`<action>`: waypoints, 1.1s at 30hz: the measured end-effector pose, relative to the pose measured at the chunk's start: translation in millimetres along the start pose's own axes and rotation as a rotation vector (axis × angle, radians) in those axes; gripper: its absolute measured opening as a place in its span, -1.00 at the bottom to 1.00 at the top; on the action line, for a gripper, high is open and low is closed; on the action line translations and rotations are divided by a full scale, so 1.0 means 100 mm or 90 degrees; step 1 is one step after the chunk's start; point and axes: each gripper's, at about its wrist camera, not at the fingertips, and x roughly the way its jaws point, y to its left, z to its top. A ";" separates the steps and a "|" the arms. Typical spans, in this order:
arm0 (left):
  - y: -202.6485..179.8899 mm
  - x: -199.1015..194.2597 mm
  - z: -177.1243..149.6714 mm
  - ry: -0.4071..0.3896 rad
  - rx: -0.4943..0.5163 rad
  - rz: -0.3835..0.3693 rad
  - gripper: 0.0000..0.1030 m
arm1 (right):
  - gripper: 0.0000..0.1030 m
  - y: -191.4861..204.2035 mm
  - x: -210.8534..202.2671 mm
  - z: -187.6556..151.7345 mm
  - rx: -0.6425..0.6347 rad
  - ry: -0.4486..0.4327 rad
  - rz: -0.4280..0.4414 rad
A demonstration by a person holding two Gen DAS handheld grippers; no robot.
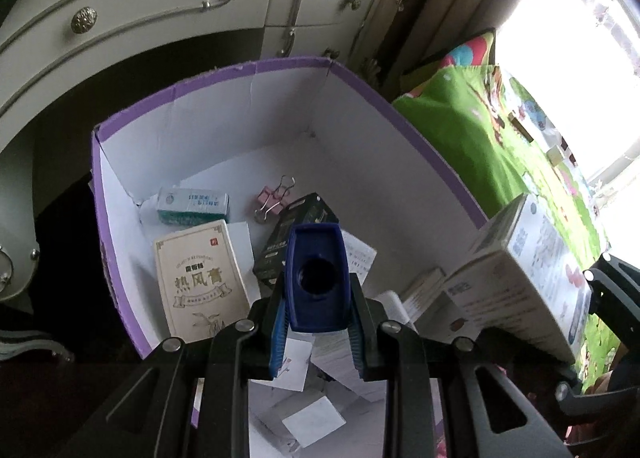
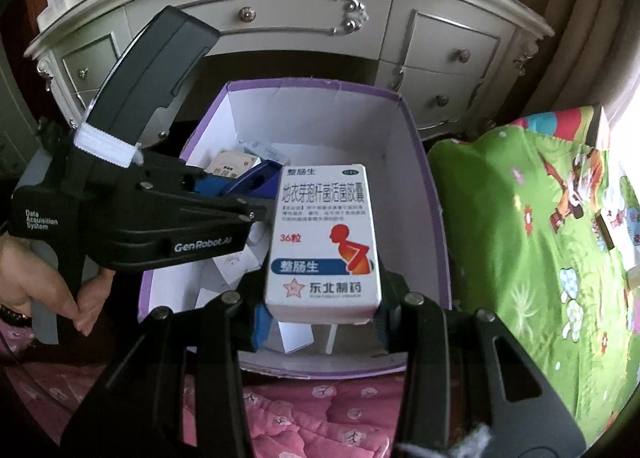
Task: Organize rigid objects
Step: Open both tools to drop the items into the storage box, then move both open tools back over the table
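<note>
I have a white cardboard medicine box (image 2: 323, 242) with red and blue print clamped between my right gripper (image 2: 320, 318) fingers, held over the open purple-rimmed white carton (image 2: 424, 162). My left gripper (image 1: 317, 342) is closed on a dark blue plastic pencil sharpener (image 1: 316, 282), above the same carton. On its floor lie a beige box (image 1: 200, 282), a teal box (image 1: 194, 204), a black box (image 1: 292, 234) and a pink binder clip (image 1: 272, 198). A cream dresser (image 2: 320, 18) stands behind.

A purple-rimmed box (image 2: 432, 218) rests on pink floral bedding (image 2: 328, 410) beside a green blanket (image 2: 520, 258).
</note>
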 end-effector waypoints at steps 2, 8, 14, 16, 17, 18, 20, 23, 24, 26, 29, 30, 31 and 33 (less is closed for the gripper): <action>-0.02 0.06 0.00 0.022 0.004 0.018 -0.43 | -0.11 -0.01 0.04 0.01 0.007 0.005 0.023; 0.00 0.14 0.01 0.052 -0.033 0.019 0.35 | 0.25 -0.25 0.06 -0.05 0.078 0.011 0.036; -0.33 0.19 0.05 0.057 0.021 0.072 0.64 | 0.41 -0.83 -0.19 -0.30 0.175 -0.029 -0.003; -0.45 0.22 0.07 0.063 0.037 0.068 0.64 | 0.44 -1.06 -0.29 -0.43 0.216 -0.039 -0.017; -0.52 0.24 0.08 0.065 0.046 0.068 0.64 | 0.46 -1.19 -0.33 -0.52 0.241 -0.043 -0.023; -0.63 0.27 0.11 0.068 0.061 0.069 0.64 | 0.49 -1.35 -0.36 -0.63 0.266 -0.045 -0.032; -0.81 0.32 0.18 0.074 0.084 0.061 0.64 | 0.53 -1.60 -0.41 -0.81 0.298 -0.041 -0.058; -1.21 0.44 0.31 0.075 0.135 0.026 0.64 | 0.54 -2.06 -0.48 -1.17 0.352 -0.025 -0.119; -1.43 0.49 0.38 0.072 0.162 0.014 0.64 | 0.54 -2.21 -0.53 -1.26 0.369 -0.023 -0.133; -1.82 0.61 0.49 0.060 0.211 -0.011 0.65 | 0.54 -2.52 -0.61 -1.48 0.413 -0.024 -0.159; -2.40 0.80 0.63 0.023 0.276 0.001 0.99 | 0.55 -3.00 -0.70 -1.81 0.483 -0.012 -0.215; -2.59 0.86 0.67 0.022 0.294 -0.022 0.99 | 0.55 -3.12 -0.72 -1.90 0.499 -0.010 -0.221; -2.82 0.94 0.73 0.027 0.305 -0.026 0.99 | 0.55 -3.24 -0.74 -1.99 0.517 -0.005 -0.230; -3.09 0.99 0.77 0.013 0.326 -0.021 0.99 | 0.57 -3.42 -0.75 -2.14 0.542 0.006 -0.245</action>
